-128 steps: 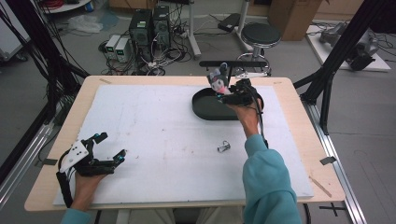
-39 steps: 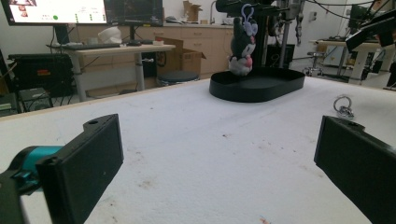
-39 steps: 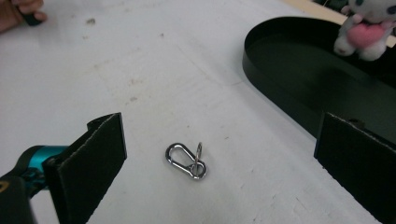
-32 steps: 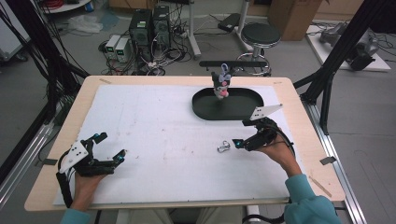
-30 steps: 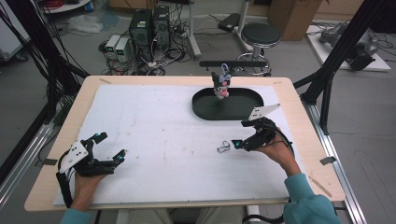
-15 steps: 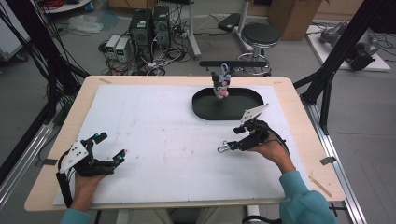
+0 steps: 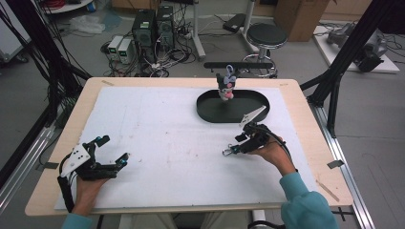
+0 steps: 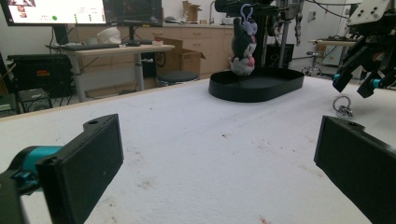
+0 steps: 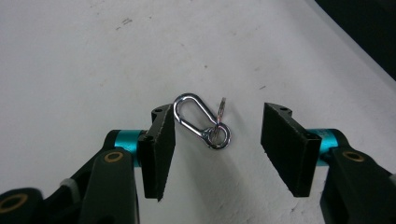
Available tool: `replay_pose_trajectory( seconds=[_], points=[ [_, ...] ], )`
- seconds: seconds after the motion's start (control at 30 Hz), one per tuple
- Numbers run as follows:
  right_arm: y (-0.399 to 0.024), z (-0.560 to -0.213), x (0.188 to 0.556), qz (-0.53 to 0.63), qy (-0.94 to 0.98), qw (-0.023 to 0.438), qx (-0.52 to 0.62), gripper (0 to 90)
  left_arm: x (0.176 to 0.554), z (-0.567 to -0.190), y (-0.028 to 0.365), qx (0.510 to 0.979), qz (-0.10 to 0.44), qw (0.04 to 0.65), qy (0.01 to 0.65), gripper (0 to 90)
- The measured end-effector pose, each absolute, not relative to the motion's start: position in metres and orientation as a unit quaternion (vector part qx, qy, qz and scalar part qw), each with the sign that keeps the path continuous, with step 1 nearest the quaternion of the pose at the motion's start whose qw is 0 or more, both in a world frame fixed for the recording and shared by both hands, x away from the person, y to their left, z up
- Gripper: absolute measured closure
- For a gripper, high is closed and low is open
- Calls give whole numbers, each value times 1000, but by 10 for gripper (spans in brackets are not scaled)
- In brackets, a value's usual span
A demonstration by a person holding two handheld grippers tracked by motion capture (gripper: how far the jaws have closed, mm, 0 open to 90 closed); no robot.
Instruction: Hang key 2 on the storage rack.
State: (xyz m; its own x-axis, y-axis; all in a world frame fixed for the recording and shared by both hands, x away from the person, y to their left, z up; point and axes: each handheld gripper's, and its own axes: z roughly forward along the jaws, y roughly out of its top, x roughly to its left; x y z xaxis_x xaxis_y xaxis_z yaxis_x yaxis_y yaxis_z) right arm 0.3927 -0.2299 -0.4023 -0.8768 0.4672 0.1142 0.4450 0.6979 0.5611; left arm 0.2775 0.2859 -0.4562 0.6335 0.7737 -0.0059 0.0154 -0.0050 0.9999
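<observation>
Right hand-held gripper (image 9: pixel 217 149) advanced; carabiner (image 9: pixel 201 121) now between parted jaws.

The carabiner (image 9: pixel 201 120) lies on the mat (image 7: pixel 157 138) between the right claw's (image 7: pixel 229 150) jaws (tray (image 7: pixel 255 112) with its toy (image 7: pixel 225 87) behind).

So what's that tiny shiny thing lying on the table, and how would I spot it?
On the white foam-covered table, look in front of the black oval tray. Between the right gripper's open fingers lies a small silver metal snap clip with a ring, the sole shiny item.
</observation>
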Motion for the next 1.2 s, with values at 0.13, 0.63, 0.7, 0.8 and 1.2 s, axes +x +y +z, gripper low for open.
replay_pose_trajectory(
  seconds=[0.13, 0.63, 0.7, 0.8, 1.2],
  points=[
    [-227, -404, 393, 289, 925, 30, 245, 517, 278, -456, 286, 642, 299, 635, 307, 17],
    [-222, -406, 395, 264, 933, 36, 240, 707, 278, -456, 286, 643, 298, 635, 306, 17],
    [-222, -406, 396, 261, 934, 36, 239, 711, 278, -456, 286, 643, 298, 635, 306, 17],
    [-222, -407, 396, 258, 935, 30, 241, 711, 277, -456, 286, 642, 299, 636, 307, 17],
    [-219, -410, 398, 256, 936, 26, 239, 797, 277, -456, 286, 643, 298, 635, 306, 17]
  ],
)
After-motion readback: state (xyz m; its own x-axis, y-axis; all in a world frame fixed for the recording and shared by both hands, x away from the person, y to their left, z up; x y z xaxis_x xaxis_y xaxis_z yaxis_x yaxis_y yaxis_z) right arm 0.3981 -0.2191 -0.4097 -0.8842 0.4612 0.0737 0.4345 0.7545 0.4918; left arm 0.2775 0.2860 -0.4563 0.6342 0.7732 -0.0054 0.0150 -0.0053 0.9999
